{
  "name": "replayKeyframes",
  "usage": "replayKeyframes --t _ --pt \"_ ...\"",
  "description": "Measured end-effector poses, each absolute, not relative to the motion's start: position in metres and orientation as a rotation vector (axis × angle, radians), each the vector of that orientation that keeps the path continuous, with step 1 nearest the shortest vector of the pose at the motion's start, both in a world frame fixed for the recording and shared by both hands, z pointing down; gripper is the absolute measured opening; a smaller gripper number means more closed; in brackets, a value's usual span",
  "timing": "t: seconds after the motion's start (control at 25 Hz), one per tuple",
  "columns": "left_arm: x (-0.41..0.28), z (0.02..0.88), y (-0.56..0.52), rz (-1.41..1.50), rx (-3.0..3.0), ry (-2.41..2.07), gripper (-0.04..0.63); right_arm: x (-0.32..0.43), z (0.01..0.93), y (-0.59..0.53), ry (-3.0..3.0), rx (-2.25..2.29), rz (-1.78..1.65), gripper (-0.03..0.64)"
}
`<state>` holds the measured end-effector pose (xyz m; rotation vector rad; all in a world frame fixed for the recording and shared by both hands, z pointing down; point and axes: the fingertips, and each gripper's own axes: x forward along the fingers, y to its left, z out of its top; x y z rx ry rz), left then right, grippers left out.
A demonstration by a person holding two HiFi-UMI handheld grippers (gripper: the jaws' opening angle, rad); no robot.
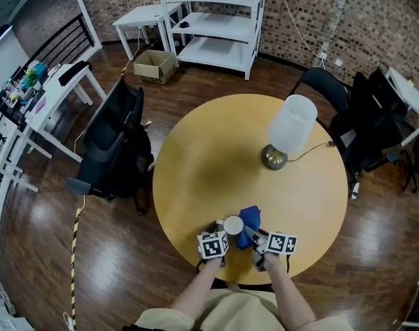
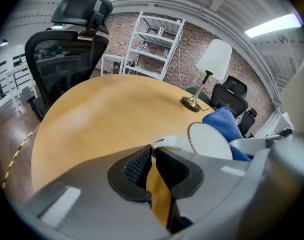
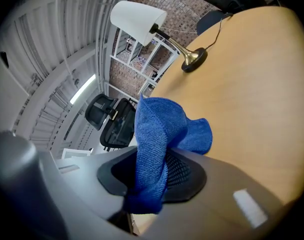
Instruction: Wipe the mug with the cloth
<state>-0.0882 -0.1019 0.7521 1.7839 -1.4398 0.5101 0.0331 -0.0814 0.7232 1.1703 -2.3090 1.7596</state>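
Mug (image 1: 233, 225): white, at the near edge of the round wooden table (image 1: 209, 164), directly in front of the person and between the two grippers. From above, a pale round rim; in the left gripper view (image 2: 209, 140), a white oval face turned toward the camera. Resting on the wood or held just clear of it: cannot tell.

Handle (image 2: 168, 142): pinched at the tips of the left gripper (image 2: 153, 149), jaws drawn nearly together, only the thin white loop between the black ribbed pads.

Cloth (image 1: 251, 221): blue, napped, up against the mug's right side. Clamped in the right gripper (image 3: 152, 156), jaws closed on a bunched fold, the rest of the fabric (image 3: 154, 129) standing up and flopping forward past the tips.

Marker cubes (image 1: 212, 245) facing up on both grippers, bare forearms (image 1: 202, 288) coming in from the bottom edge of the head view.

Farther out on the table: lamp (image 1: 290, 126) with a white shade and brass-coloured base, well apart from the mug, cord (image 1: 313, 150) trailing toward the right edge.

Left of the table: black office chair (image 1: 116, 143). Beyond, against the brick wall (image 1: 347, 12): white shelf unit (image 1: 216, 16), with a cardboard box (image 1: 154, 65) beside it on the dark wooden floor (image 1: 92, 240).
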Motion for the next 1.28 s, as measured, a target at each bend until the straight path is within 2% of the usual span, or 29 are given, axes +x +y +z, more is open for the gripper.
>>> replayKeyframes --t 1.0,1.28 --pt "-0.076 0.745 -0.045 0.626 1.787 -1.277 0.017 0.046 0.735 -0.086 -2.272 1.407 1.702 0.104" --pt "-0.041 0.744 -0.032 0.684 1.922 -1.164 0.019 0.033 0.739 -0.078 -2.273 1.361 1.707 0.104"
